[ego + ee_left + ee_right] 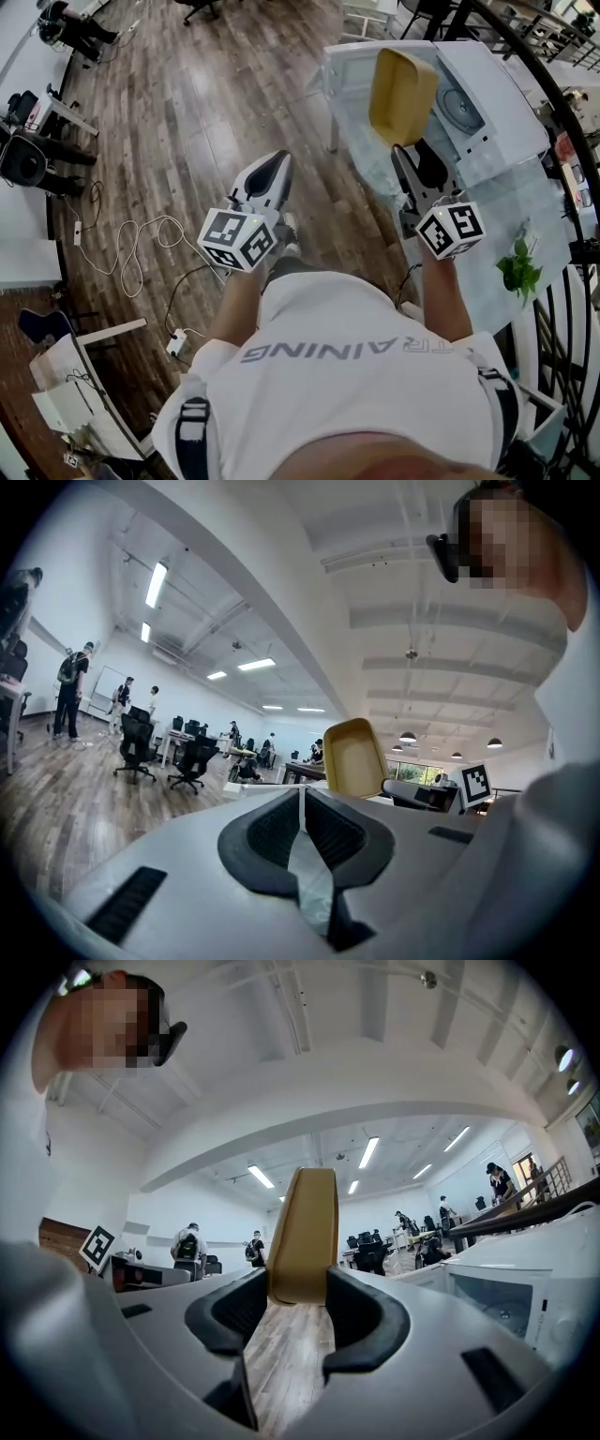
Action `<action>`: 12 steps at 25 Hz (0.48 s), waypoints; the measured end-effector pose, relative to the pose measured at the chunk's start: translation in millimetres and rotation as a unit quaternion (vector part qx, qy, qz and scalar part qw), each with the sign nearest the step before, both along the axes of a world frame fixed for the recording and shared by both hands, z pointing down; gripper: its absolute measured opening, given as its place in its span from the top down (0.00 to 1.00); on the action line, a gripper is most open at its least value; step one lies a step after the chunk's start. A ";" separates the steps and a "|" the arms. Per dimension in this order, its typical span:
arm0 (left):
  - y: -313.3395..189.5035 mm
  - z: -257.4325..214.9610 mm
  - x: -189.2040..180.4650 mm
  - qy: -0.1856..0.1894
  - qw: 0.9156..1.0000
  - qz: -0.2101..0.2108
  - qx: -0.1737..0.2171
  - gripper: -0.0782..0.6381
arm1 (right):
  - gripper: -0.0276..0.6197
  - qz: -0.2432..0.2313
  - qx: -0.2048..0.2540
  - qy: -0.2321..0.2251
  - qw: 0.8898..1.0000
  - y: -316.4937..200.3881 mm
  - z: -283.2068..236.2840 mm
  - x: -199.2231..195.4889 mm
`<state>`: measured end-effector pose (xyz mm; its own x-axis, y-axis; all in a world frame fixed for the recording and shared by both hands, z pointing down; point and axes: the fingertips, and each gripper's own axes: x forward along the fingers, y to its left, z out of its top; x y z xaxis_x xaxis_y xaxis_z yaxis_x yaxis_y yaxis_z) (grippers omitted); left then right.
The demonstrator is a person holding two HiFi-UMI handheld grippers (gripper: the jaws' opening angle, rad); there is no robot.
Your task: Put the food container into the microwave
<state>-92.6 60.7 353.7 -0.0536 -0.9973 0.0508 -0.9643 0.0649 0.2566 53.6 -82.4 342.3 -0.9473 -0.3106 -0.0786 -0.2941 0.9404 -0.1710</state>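
The tan food container stands on edge, its hollow side facing me, with my right gripper shut on its lower rim. It hangs in front of the white microwave, which sits on a glass table; a round grey disc shows beside the container. In the right gripper view the container rises edge-on from between the jaws of the right gripper, with the microwave to the right. My left gripper hovers over the wooden floor, shut and empty. Its own view shows the left gripper and the container ahead.
A green plant lies on the glass table near my right arm. A black curved railing runs along the right. White cables trail over the floor at left, beside desks. Office chairs and people stand far off.
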 end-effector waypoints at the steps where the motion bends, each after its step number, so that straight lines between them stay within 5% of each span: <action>1: -6.9 -0.3 -2.7 -0.001 1.000 0.007 0.000 0.83 | 0.64 0.009 -0.001 -0.002 1.000 -5.1 -0.3 0.2; 12: -92.4 -5.1 -46.9 0.009 0.997 0.081 0.005 0.83 | 0.64 0.080 -0.001 0.012 0.997 -63.9 -3.8 -25.5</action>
<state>-139.5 -31.7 348.6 0.1088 -0.9933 0.0402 -0.9574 -0.0938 0.2732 28.1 -146.2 338.5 -0.8874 -0.4574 -0.0566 -0.4437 0.8811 -0.1639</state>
